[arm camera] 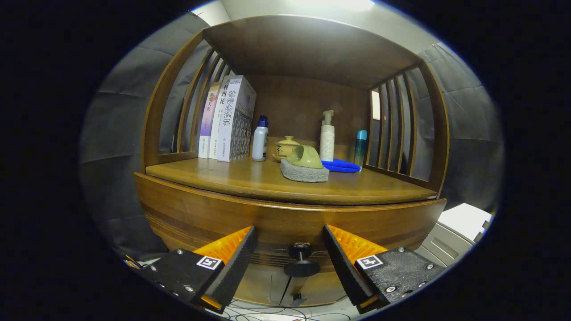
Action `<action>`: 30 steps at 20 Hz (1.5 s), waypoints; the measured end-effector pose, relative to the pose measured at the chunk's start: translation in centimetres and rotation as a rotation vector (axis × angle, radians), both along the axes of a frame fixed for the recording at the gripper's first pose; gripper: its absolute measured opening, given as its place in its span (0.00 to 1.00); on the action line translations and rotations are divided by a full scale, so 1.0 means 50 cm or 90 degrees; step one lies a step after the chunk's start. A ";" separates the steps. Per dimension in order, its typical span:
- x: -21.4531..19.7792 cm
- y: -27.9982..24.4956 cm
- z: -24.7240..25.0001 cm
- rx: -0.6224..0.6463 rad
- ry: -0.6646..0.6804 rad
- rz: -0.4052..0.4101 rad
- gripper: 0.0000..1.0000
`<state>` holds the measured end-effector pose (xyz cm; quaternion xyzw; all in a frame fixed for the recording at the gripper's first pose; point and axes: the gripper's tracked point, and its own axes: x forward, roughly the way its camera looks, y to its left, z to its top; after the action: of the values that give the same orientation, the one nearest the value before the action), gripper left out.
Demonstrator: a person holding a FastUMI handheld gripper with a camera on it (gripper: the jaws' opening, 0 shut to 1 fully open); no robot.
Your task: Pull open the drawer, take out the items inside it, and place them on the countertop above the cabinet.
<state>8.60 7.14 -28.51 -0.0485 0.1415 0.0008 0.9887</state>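
Gripper (290,254) is spread wide with the drawer knob (301,261) sitting right between its fingers, not pinched yet, looks lined up to grab and pull. Drawer (223,218) seems shut. Beyond, the tabletop (250,180) holds a cup (306,157) on a sponge (304,173).

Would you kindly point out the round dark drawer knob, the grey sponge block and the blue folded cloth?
Round dark drawer knob (301,268), gripper view, front disc.
Grey sponge block (303,174), gripper view, front face.
Blue folded cloth (342,166), gripper view, top fold.
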 end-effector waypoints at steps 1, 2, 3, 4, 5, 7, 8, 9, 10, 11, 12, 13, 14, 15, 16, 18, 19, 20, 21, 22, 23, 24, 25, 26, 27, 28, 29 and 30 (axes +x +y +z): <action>0.005 0.001 -0.002 0.001 0.001 -0.001 0.94; 0.013 0.002 -0.003 0.006 0.002 -0.002 0.94; 0.018 0.004 -0.006 0.007 0.003 0.000 0.94; 0.016 0.002 -0.003 0.008 0.002 0.002 0.94; 0.018 0.000 -0.006 0.017 0.004 0.000 0.93; 0.013 0.003 0.006 0.034 0.010 0.019 0.93; 0.011 -0.003 0.030 0.038 0.001 0.029 0.94; 0.005 -0.017 0.059 0.038 -0.011 0.034 0.94; -0.004 -0.030 0.091 0.038 -0.023 0.042 0.95; -0.011 -0.046 0.129 0.033 -0.036 0.048 0.95; -0.022 -0.069 0.166 0.023 -0.044 0.043 0.95; -0.032 -0.087 0.203 0.019 -0.049 0.038 0.95; -0.042 -0.097 0.245 0.021 -0.052 0.038 0.95; -0.051 -0.103 0.285 0.023 -0.057 0.040 0.95; -0.062 -0.108 0.327 0.019 -0.066 0.047 0.95; -0.089 -0.138 0.397 -0.013 -0.077 0.043 0.95; -0.104 -0.143 0.424 -0.025 -0.084 0.046 0.95; -0.111 -0.144 0.450 -0.032 -0.088 0.047 0.95; -0.125 -0.144 0.469 -0.030 -0.082 0.046 0.95; -0.142 -0.140 0.486 -0.019 -0.079 0.046 0.95; -0.158 -0.136 0.506 -0.007 -0.083 0.042 0.95; -0.168 -0.142 0.524 0.001 -0.091 0.034 0.95; -0.177 -0.143 0.540 0.000 -0.103 0.026 0.95; -0.186 -0.147 0.544 -0.009 -0.103 0.017 0.95; -0.196 -0.150 0.549 -0.019 -0.101 0.007 0.95; -0.203 -0.146 0.562 -0.021 -0.106 0.002 0.95; -0.207 -0.138 0.578 -0.021 -0.115 -0.001 0.95; -0.213 -0.134 0.593 -0.016 -0.126 -0.006 0.95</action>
<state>-2.06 0.43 1.12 -0.0602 0.0437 -0.0108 0.9972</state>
